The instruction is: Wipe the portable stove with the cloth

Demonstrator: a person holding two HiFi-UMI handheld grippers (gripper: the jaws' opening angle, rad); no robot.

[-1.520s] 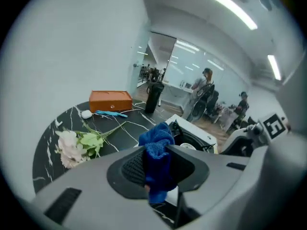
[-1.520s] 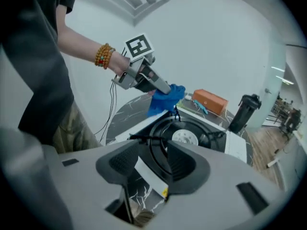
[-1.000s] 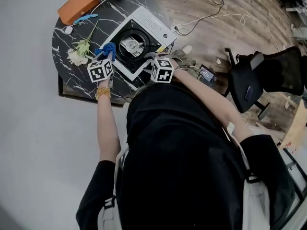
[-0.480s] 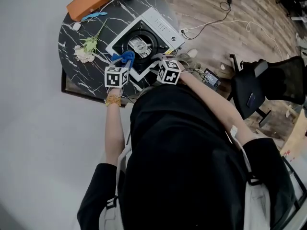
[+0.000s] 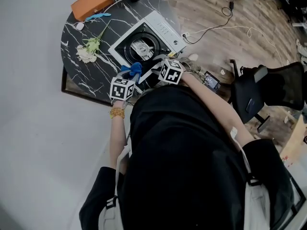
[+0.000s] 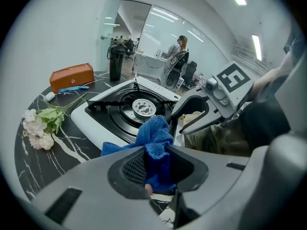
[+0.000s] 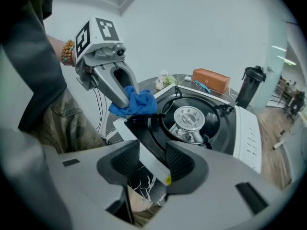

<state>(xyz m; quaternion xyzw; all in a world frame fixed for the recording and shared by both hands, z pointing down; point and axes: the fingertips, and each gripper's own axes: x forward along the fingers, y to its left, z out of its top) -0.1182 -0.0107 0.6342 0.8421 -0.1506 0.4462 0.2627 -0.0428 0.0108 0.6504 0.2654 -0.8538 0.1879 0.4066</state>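
Observation:
The portable stove [image 5: 158, 30] is white with a black burner top and stands on the round black marble table [image 5: 74, 37]. My left gripper [image 6: 156, 164] is shut on a bunched blue cloth [image 6: 153, 135], which hangs at the stove's near edge [image 6: 84, 123]. From above, the cloth [image 5: 133, 71] lies close to my right gripper [image 5: 157, 64]. In the right gripper view my right gripper [image 7: 152, 164] has its pads on either side of the stove's white front rim [image 7: 144, 157], pressing on it. The left gripper [image 7: 120, 96] with the cloth [image 7: 135, 103] shows just beyond.
On the far side of the table lie artificial flowers [image 5: 88, 49], an orange box [image 5: 92, 3], a blue utensil [image 5: 98, 16] and a black bottle [image 6: 115, 61]. A black office chair [image 5: 268, 87] and loose cables [image 5: 225, 28] occupy the wooden floor at right.
My left gripper has carried the blue cloth rightwards along the stove's near edge, closer to my right gripper. The right gripper has stayed at the stove's rim.

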